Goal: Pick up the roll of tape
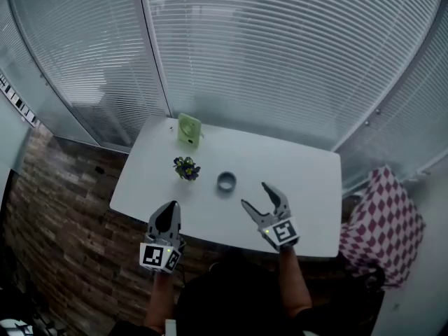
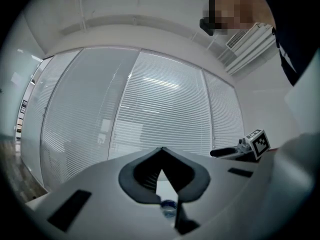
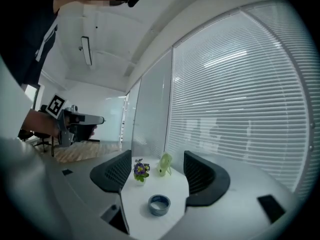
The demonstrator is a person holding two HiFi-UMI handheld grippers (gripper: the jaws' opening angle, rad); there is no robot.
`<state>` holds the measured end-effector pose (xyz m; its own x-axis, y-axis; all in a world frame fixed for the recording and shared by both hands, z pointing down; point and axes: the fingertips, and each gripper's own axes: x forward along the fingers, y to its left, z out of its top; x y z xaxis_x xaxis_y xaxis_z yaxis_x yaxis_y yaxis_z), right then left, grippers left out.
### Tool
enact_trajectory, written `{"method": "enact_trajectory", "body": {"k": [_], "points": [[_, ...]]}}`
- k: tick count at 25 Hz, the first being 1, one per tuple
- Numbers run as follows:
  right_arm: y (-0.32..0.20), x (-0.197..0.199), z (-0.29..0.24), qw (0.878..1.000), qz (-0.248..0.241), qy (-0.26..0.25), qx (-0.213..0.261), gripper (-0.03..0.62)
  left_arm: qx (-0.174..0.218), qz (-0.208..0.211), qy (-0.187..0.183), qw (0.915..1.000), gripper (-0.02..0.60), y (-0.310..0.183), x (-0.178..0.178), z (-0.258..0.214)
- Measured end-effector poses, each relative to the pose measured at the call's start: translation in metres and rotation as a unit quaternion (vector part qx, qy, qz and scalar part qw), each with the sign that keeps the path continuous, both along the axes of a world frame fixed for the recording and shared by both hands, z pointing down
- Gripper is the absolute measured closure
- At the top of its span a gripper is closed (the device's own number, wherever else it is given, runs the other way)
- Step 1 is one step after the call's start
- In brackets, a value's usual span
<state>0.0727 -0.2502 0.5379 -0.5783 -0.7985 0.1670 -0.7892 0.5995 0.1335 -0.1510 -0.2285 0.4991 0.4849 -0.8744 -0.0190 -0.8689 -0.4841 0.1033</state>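
Note:
The roll of tape (image 1: 226,181) is a grey-blue ring lying flat near the middle of the white table (image 1: 308,187). My right gripper (image 1: 255,194) hovers just to its right and nearer to me, open, with nothing between its fingers. In the right gripper view the roll of tape (image 3: 159,204) lies on the table ahead of the spread jaws of the right gripper (image 3: 156,171). My left gripper (image 1: 172,208) is over the table's front left edge, shut and empty. Its own view shows the left gripper (image 2: 161,151) with tips together and a sliver of the roll of tape (image 2: 169,207) below.
A small pot of purple flowers (image 1: 187,168) stands left of the tape, and a pale green desk fan (image 1: 189,129) stands at the table's far edge. A red-and-white checked cushion (image 1: 386,222) lies off the table's right end. Windows with blinds (image 1: 280,61) close off the far side.

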Motion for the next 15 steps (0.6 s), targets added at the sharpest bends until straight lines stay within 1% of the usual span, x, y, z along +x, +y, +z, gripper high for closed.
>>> {"method": "enact_trajectory", "body": {"k": [6,9,15], "points": [[-0.019,-0.005,0.034,0.998,-0.032,0.032,-0.033,0.277,-0.008,-0.002,-0.008,0.9999,0.575,-0.009,0.005,0.005],[-0.026,-0.008,0.060,0.996,-0.043,0.050,-0.063,0.276,-0.012,-0.002,-0.009,0.9999,0.576,-0.010,0.008,0.009],[-0.044,-0.016,0.102,0.991,-0.055,0.060,-0.110,0.277,-0.028,-0.012,-0.004,0.9995,0.576,-0.016,0.007,0.015]]}}
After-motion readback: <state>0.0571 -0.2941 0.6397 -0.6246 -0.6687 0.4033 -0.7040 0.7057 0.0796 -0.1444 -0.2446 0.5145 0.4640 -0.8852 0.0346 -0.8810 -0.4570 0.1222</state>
